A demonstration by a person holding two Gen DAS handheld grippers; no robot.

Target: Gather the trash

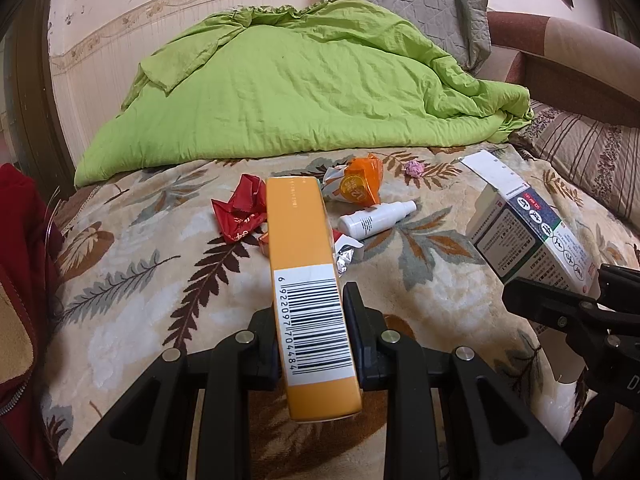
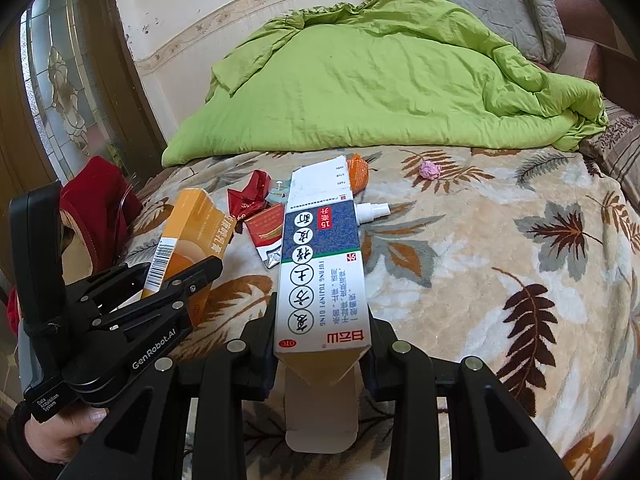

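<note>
My left gripper (image 1: 312,312) is shut on a long orange box (image 1: 304,264) with a barcode, held above the leaf-patterned blanket; it also shows in the right wrist view (image 2: 188,240). My right gripper (image 2: 322,320) is shut on a white and blue medicine box (image 2: 320,264) with open flaps, seen too in the left wrist view (image 1: 524,232). On the blanket ahead lie a crumpled red wrapper (image 1: 240,212), an orange packet (image 1: 356,184), a white spray bottle (image 1: 376,220), a small foil wrapper (image 1: 346,252) and a pink paper ball (image 1: 415,168).
A green quilt (image 1: 304,80) is heaped at the back of the bed, with a grey pillow (image 1: 420,8) behind it. A red bag (image 1: 20,280) sits at the left edge. A door with a glass panel (image 2: 60,80) stands left. A striped cushion (image 1: 592,152) lies right.
</note>
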